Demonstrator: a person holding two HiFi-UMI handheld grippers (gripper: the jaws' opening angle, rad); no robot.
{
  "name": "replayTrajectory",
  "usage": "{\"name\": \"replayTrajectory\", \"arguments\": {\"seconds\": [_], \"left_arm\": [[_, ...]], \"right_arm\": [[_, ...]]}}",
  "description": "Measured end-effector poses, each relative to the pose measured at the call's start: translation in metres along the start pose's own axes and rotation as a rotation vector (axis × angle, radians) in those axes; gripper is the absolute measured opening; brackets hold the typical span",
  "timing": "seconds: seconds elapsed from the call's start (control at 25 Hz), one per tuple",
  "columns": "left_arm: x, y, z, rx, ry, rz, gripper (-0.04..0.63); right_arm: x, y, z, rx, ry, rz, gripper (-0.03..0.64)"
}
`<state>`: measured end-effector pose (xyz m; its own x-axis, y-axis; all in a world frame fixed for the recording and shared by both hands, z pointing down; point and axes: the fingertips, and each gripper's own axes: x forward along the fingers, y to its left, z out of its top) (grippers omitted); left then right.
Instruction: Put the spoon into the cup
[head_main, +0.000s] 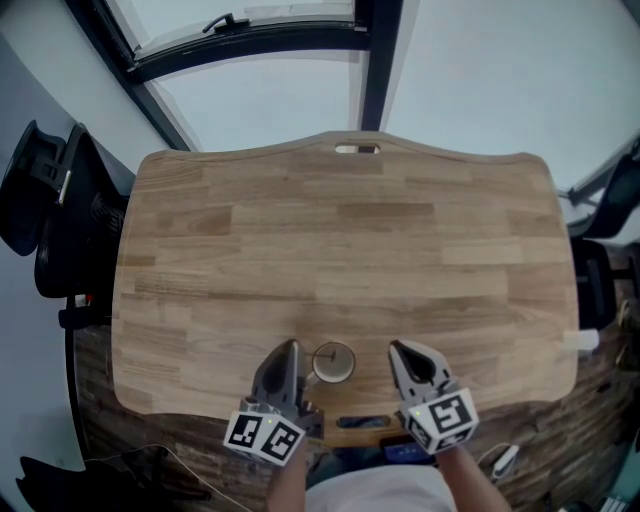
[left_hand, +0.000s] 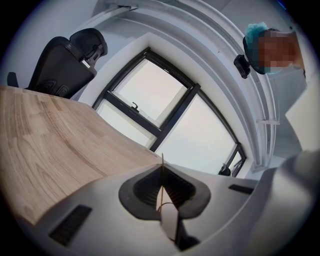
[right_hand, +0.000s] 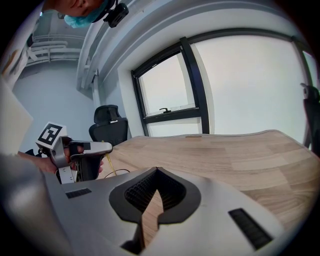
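Note:
A small round cup (head_main: 345, 372) stands on the wooden table (head_main: 340, 240) near its front edge, between my two grippers. The spoon (head_main: 329, 356) is a thin gold rod that reaches down inside the cup. My left gripper (head_main: 292, 350) is at the cup's left rim, shut on the spoon's handle (left_hand: 161, 172), which runs up between the pads. In the right gripper view the left gripper (right_hand: 107, 150) holds the handle (right_hand: 108, 160) above the cup's dark rim (right_hand: 117, 171). My right gripper (head_main: 398, 350) is just right of the cup, shut, with nothing in it.
Black office chairs stand at the table's left (head_main: 50, 200) and right (head_main: 600, 280) sides. A large window (head_main: 260, 40) lies beyond the far edge. Cables and a dark device (head_main: 365, 422) sit just below the front edge. A person (left_hand: 272, 47) stands off to the side.

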<state>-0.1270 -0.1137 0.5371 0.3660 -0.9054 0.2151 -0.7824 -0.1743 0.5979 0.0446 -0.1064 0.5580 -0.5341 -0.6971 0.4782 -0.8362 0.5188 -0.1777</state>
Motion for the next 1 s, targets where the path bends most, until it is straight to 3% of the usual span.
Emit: {"name": "replayTrajectory", "arguments": {"seconds": [0.88,1.0], "left_arm": [[0.011,-0.006,-0.019,0.058,0.025,-0.009,0.005],[0.012,-0.005,-0.019,0.095,0.025,-0.003,0.005]], "right_arm": [[-0.005,-0.006,-0.019,-0.005,0.043,0.017,-0.003],[-0.006,-0.007,-0.019,0.005,0.046,0.013,-0.003]]}}
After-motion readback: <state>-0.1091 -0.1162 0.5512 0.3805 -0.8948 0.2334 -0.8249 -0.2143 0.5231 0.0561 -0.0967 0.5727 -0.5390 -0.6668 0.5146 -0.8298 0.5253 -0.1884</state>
